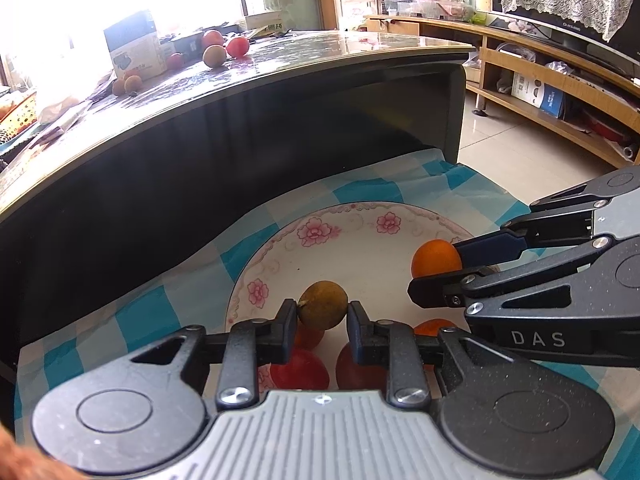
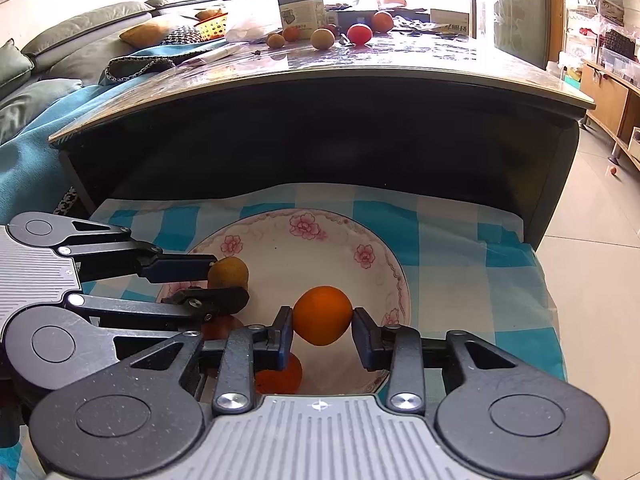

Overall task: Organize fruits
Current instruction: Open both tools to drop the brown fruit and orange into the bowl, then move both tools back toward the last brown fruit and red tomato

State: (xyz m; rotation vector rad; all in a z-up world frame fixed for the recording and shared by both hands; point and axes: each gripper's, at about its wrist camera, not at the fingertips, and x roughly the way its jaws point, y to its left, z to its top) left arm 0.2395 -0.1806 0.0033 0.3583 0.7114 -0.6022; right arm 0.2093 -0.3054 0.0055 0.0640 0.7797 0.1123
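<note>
Below the left fingers [image 1: 322, 322], red fruits [image 1: 300, 368], unseen from the right.

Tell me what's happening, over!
Left gripper shut on round brown fruit. Right gripper shut on round orange fruit. Both over flowered white plate. Nothing blocking.

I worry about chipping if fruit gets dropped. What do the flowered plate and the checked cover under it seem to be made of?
The flowered plate looks like glazed ceramic or porcelain: a glossy white surface with printed pink flowers, though melamine can't be ruled out. The checked cover looks like thin cloth or plastic sheet, since it wrinkles and drapes over the edge.
</note>
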